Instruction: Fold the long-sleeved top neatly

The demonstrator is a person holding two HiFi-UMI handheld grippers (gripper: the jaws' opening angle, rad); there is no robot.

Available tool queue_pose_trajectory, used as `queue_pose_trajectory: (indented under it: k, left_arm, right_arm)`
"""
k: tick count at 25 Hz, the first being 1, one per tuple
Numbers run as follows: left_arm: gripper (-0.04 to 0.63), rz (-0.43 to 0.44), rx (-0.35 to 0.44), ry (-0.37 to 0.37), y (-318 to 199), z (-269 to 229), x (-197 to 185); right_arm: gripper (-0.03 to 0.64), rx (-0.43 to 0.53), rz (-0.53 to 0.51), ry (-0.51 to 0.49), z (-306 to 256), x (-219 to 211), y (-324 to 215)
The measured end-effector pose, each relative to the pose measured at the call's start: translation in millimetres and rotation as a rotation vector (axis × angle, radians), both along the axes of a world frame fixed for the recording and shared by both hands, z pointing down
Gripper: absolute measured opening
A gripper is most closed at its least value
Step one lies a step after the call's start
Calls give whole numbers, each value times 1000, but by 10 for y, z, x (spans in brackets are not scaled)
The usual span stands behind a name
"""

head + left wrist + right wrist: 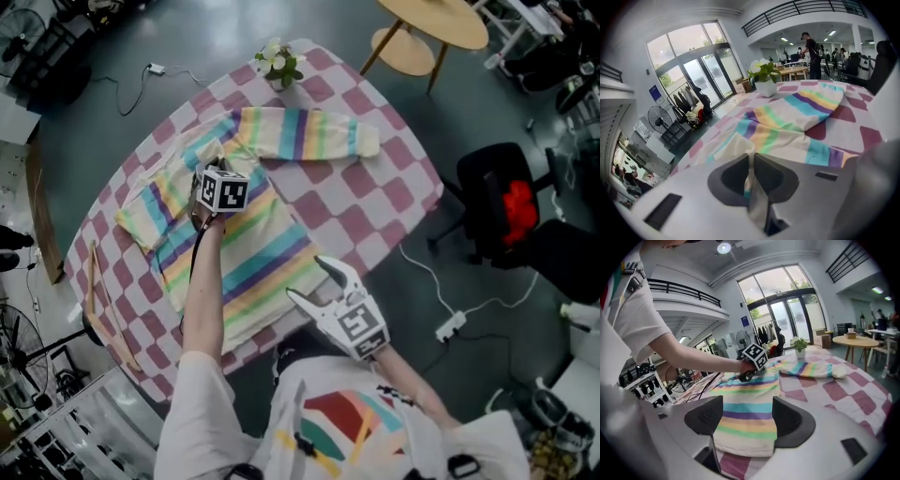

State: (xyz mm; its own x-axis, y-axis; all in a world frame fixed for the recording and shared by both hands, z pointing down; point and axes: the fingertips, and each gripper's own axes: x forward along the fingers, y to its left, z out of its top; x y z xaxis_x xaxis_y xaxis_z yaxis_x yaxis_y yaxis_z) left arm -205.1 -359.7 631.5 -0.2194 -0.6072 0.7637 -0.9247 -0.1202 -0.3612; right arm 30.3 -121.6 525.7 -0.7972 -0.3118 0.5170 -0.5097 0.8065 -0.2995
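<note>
Top (255, 251) of soft, rumpled striped cloth

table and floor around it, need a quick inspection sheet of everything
surface: table under a pink and white checked cloth
job's things: striped top lying flat, one sleeve stretched out near the far edge
clutter: flower pot at the far edge
grippers: left tool shut on a fold of the top; right tool open above the near hem, gripping nothing
cables: white power strip and its lead on the floor to the right; another cable on the floor, far left
surroundings: round wooden table, black chair
</note>
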Motion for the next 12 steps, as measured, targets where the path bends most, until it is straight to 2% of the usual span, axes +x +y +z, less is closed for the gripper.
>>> queue_pose_trajectory:
  k: [4,5,6,7,10,12]
  left_arm:
    - [37,-5,-5,16,-49,50,80]
    - [66,4,-7,35,-63,46,128]
    - [138,16,-4,55,-80,28,185]
    - [171,30,8,71,-101,-13,250]
    - [204,97,73,99,-214,-254,541]
    - [210,187,110,94,-335,-464,833]
  right_arm:
    - [328,-13,10,-11,104,157,-56]
    - [328,-14,8,-15,116,175,-73]
    - [328,-17,2,-15,118,188,-88]
    - [328,-20,-2,-18,114,196,-101]
    - [328,-14,13,-48,117,218,-154]
    - [328,-15,21,-55,115,245,-177]
